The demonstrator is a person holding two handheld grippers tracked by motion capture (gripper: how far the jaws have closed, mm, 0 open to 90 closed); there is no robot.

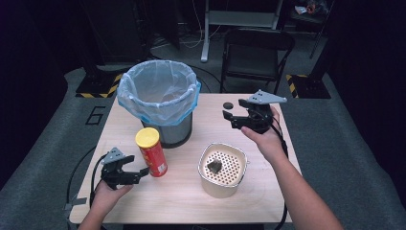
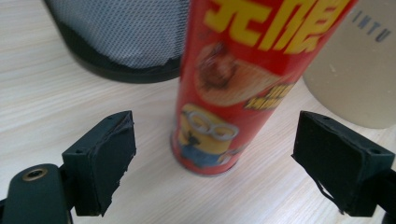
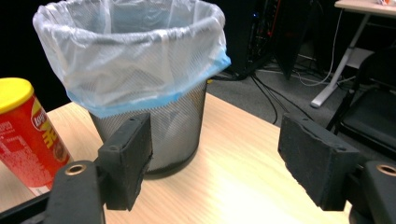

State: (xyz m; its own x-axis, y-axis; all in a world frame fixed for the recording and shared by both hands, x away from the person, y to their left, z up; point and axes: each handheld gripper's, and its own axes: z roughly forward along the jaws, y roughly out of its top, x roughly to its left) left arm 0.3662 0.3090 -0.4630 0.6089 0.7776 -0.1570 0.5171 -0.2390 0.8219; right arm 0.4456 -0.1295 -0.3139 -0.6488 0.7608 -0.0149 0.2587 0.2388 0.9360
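On the pale wooden bench (image 1: 182, 196) we take the mesh bin (image 1: 160, 100) with its plastic liner as our landmark. The red chip can (image 1: 152, 152) stands upright just in front of it, touching nothing. Our left tongs (image 1: 139, 173) sit wide apart on either side of the can's base, pads clear of it. Our right tongs (image 1: 229, 119) hover to the right of the bin, wide and empty. A beige strainer pot (image 1: 222, 170) sits to the bin's front right.
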